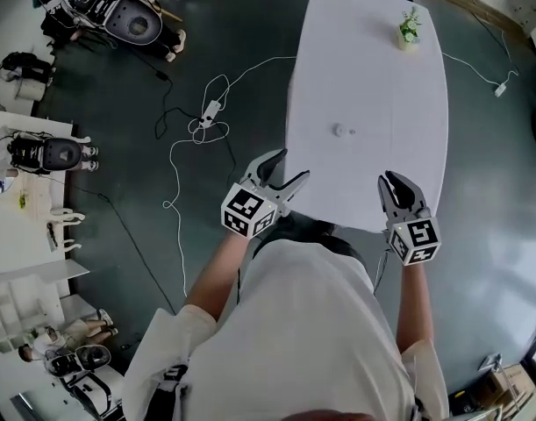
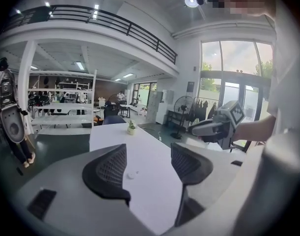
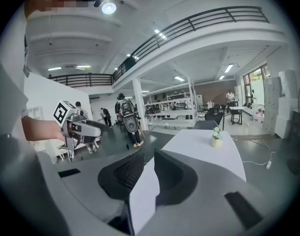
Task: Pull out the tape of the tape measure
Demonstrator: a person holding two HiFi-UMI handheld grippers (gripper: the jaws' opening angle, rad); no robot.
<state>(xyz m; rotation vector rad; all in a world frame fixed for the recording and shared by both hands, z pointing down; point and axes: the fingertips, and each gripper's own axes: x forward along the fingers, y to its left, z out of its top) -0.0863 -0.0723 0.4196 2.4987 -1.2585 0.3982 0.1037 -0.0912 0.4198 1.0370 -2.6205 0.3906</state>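
Left gripper view, unlike right: small white object (image 2: 130, 175) on table (image 2: 110, 134); both hand-held grippers (image 2: 149, 150) (image 3: 149, 155) open, empty

A robotics lab hall, with parked robots (image 1: 118, 11), a mezzanine (image 2: 115, 22) and worktables (image 2: 61, 120).

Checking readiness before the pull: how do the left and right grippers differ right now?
The left gripper holds its jaws wide apart; the right gripper leaves only a narrow gap. The left gripper is at the near left corner of the table, the right gripper over its near edge. Both are empty and point along the table.
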